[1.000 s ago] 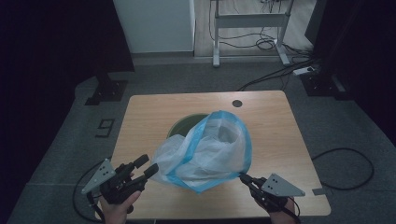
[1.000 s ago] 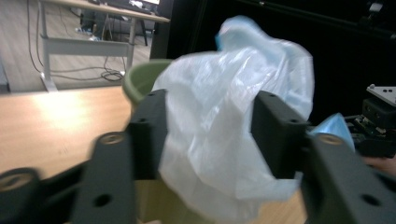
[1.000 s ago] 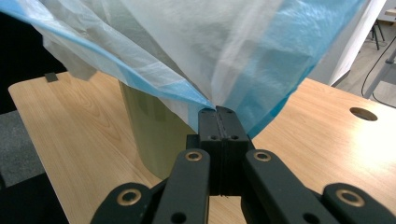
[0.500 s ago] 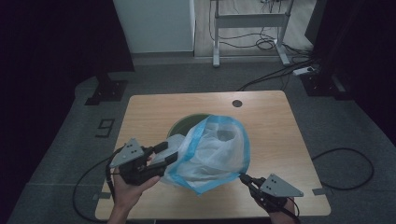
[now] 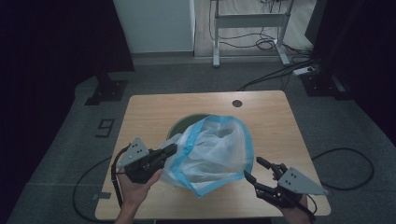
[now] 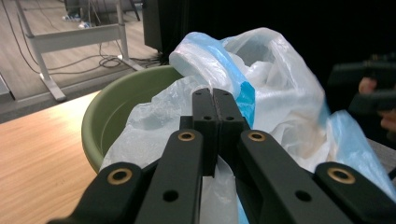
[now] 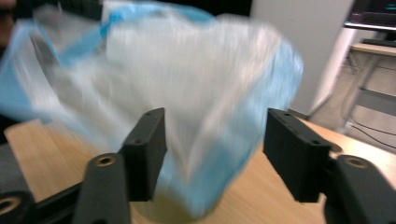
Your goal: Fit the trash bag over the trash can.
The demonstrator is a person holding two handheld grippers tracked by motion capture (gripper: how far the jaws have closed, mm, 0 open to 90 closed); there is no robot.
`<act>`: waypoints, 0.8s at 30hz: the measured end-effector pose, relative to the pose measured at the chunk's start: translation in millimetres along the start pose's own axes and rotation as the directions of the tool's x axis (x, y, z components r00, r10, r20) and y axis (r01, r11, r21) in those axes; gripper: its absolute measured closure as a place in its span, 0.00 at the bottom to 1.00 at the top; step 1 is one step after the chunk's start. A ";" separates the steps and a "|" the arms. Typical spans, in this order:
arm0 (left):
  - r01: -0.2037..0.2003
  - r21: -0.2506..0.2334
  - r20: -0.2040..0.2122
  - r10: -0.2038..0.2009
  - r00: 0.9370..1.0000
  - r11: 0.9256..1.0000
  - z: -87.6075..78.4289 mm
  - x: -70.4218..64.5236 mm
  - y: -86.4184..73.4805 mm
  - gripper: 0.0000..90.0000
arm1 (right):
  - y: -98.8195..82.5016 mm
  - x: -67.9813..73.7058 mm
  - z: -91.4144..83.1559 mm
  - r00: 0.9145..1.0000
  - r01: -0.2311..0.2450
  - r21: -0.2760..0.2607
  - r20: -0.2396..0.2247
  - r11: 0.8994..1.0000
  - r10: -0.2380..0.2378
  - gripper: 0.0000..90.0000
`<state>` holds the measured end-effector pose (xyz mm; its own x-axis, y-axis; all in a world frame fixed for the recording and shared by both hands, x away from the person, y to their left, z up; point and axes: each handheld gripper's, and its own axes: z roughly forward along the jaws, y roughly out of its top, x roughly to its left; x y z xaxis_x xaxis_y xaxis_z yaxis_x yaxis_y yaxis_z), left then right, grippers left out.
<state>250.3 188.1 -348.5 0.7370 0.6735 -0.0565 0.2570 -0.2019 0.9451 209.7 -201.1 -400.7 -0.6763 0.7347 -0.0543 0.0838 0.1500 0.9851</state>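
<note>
Moved in since earlier, left gripper [image 5: 170, 150] has just clamped the flimsy, slippery blue-and-white plastic bag's [image 5: 212, 154] rim; right gripper [image 5: 261, 171] has just opened, empty.

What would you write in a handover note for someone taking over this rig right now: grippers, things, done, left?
Left gripper: shut on the plastic bag at its rim.
Right gripper: jaws have just been opening; they stand apart with nothing pinched, beside the bag's near edge.
Bag: its mouth is spread over the green bowl on the table.
Done: one side gripped.
Left: probably regrip the right side and finish fitting the bag.
</note>
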 end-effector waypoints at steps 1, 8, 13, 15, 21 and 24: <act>0.001 -0.003 -0.001 -0.001 1.000 1.000 -0.4 -0.5 -0.8 0.99 | 5.9 -3.3 1.9 1.000 -0.009 -0.003 -0.012 1.000 0.009 0.40; 0.003 -0.014 0.008 -0.003 1.000 1.000 -0.1 -1.9 -3.5 0.99 | 27.1 -8.1 23.8 0.999 -0.008 0.008 -0.048 1.000 0.008 0.28; 0.015 -0.024 0.010 -0.015 1.000 1.000 -2.1 0.3 -5.9 0.99 | 18.4 -9.4 55.0 0.997 -0.044 0.103 -0.058 0.994 0.050 0.21; 0.018 -0.030 0.012 -0.018 1.000 0.999 -3.4 1.2 -6.7 0.99 | 11.3 -12.0 59.0 0.996 -0.065 0.119 -0.053 0.991 0.072 0.25; 0.049 -0.071 0.057 -0.045 0.997 0.996 -7.5 7.2 -10.4 0.99 | 0.1 -12.1 60.0 0.991 -0.075 0.117 -0.105 0.990 0.087 0.60; 0.057 -0.083 0.064 -0.052 0.997 0.995 -7.9 7.5 -11.1 0.99 | 0.2 -9.8 60.2 0.991 -0.054 0.116 -0.112 0.992 0.067 0.79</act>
<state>248.0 201.0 -356.9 0.7612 0.6361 -0.1262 0.2459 -0.1031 0.9638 260.4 -168.4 -409.8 -0.7471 0.6641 0.0302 0.2044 0.1863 0.9610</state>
